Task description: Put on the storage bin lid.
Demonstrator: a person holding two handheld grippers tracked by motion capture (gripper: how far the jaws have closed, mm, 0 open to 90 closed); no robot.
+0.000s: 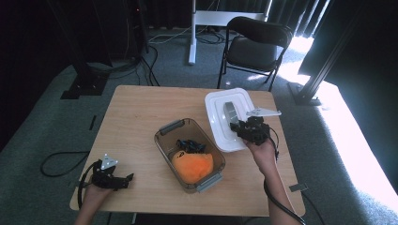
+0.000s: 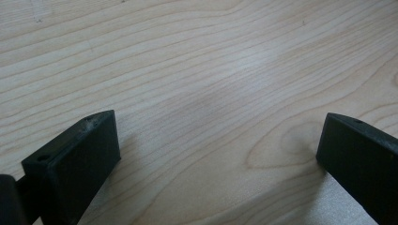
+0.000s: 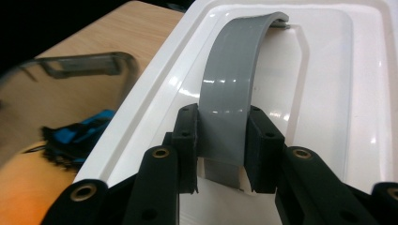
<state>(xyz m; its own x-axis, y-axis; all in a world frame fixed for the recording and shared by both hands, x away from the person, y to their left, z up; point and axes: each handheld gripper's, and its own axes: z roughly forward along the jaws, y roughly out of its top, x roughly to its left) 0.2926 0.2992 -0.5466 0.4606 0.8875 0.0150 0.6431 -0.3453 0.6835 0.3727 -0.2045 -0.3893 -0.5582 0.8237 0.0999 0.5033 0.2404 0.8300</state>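
my right hand-held gripper point(image 3: 220, 157) is clamped on the grey handle point(image 3: 230, 84) of the white lid point(image 1: 224, 123) near the table's right edge; the open bin point(image 1: 189, 154) lies just left; left hand-held gripper point(image 2: 218, 154) gapes empty.

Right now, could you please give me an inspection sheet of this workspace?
Surface: wooden table, bare grain under the left gripper.
Job's things: white lid with grey handle, beside the clear bin; the lid's near edge overlaps the bin's rim. The bin holds an orange object and a black and blue item.
Clutter: nothing seen.
Grippers: right gripper shut on the grey handle; left gripper open, low over the table at its near left corner.
Cables: gripper cable looped on the floor at left; more cables by the stands behind.
Surroundings: folding chair, grey carpet, dark curtains, sunlight at right.
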